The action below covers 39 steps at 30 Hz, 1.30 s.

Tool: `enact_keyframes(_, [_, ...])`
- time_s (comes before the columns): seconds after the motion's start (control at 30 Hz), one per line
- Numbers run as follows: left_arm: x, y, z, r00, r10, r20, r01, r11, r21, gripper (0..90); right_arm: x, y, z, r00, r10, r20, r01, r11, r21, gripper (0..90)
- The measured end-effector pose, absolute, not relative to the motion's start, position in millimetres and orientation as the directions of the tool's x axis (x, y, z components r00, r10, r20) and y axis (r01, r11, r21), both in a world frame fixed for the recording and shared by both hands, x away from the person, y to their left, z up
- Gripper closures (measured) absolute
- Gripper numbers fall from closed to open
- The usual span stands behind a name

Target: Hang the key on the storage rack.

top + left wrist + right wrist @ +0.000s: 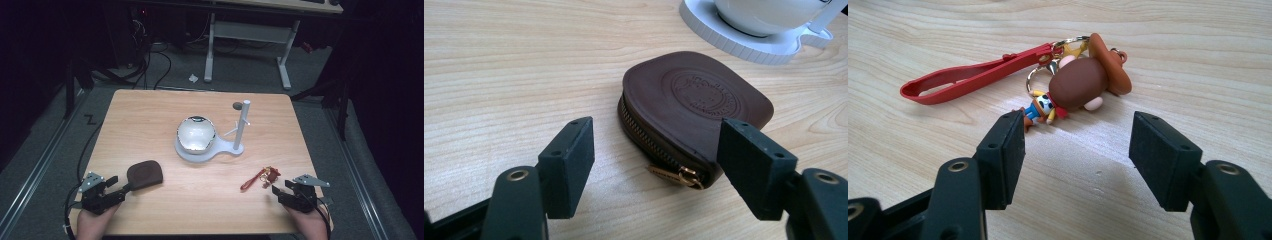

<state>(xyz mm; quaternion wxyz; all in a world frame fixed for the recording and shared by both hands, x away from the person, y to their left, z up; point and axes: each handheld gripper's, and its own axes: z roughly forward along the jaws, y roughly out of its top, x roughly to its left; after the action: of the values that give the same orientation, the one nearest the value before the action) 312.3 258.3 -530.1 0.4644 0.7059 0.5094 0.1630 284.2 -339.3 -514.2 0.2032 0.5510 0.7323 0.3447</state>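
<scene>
A brown leather zip pouch (145, 174) (694, 105) lies flat on the wooden table (150, 115), at the front left. My left gripper (116, 187) (656, 150) stands open just short of it, the zipper end near the gap between the jaws. At the front right lies a keychain (261, 178) (1075, 82): a small cowboy figure on a ring with a red strap (968, 75). My right gripper (283, 190) (1075, 150) is open right behind it, nothing between its pads.
A white stand (235, 147) with an upright post (243, 122) and a shiny round bowl (196, 134) sits mid-table. A small dark disc (237, 105) lies near the far edge. Beyond the table are a desk frame and cables on the floor.
</scene>
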Motion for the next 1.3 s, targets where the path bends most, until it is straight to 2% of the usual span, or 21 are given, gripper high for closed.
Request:
enact_keyframes(0.57, [314,259,-530,0.42,0.882,-0.213,0.565,-0.071,0.822,31.7,282,-345,-513,-0.305,0.951,0.06,0.642,0.159,0.75,45.0])
enact_keyframes(0.6, [313,259,-529,0.422,0.884,-0.202,0.556,-0.076,0.827,32.2,283,-346,-513,-0.309,0.949,0.054,0.639,0.165,0.752,50.2])
enact_keyframes(0.63, [313,259,-529,0.422,0.884,-0.202,0.556,-0.076,0.827,32.9,283,-346,-513,-0.309,0.949,0.054,0.639,0.165,0.752,50.2])
enact_keyframes(0.7, [311,259,-527,0.424,0.881,-0.21,0.545,-0.063,0.836,35.5,283,-346,-512,-0.307,0.951,0.039,0.638,0.175,0.75,64.6])
enact_keyframes(0.73, [310,260,-525,0.429,0.876,-0.219,0.535,-0.051,0.843,35.5,283,-346,-512,-0.307,0.951,0.039,0.638,0.175,0.75,64.6])
enact_keyframes(0.77, [307,259,-522,0.442,0.871,-0.213,0.514,-0.051,0.856,42.4,284,-346,-511,-0.307,0.951,0.023,0.642,0.189,0.743,78.2])
enact_keyframes(0.8, [307,259,-522,0.442,0.871,-0.213,0.514,-0.051,0.856,47.3,285,-346,-509,-0.303,0.953,0.021,0.644,0.189,0.742,83.4])
enact_keyframes(0.83, [305,258,-519,0.452,0.869,-0.202,0.499,-0.058,0.865,47.3,285,-346,-509,-0.303,0.953,0.021,0.644,0.189,0.742,83.4])
enact_keyframes(0.87, [304,257,-518,0.453,0.869,-0.197,0.493,-0.06,0.868,55.9,289,-345,-507,-0.297,0.955,0.0,0.65,0.202,0.733,89.6])
enact_keyframes(0.9, [303,257,-516,0.454,0.871,-0.187,0.487,-0.067,0.871,59.9,291,-345,-507,-0.292,0.956,-0.008,0.653,0.205,0.729,90.0])
enact_keyframes(0.97, [301,256,-513,0.464,0.87,-0.166,0.476,-0.087,0.875,74.9,297,-345,-507,-0.292,0.956,-0.022,0.661,0.218,0.718,90.0])
enact_keyframes(1.03, [300,256,-512,0.469,0.87,-0.149,0.468,-0.102,0.878,82.2,304,-345,-511,-0.284,0.958,-0.033,0.678,0.225,0.7,90.0])
enact_keyframes(1.1, [300,257,-512,0.47,0.869,-0.156,0.467,-0.095,0.879,82.0,310,-346,-513,-0.275,0.961,-0.031,0.689,0.22,0.69,90.0])
enact_keyframes(1.3, [302,260,-514,0.491,0.849,-0.194,0.471,-0.071,0.879,71.2,328,-340,-516,-0.266,0.962,-0.065,0.703,0.24,0.67,90.0])
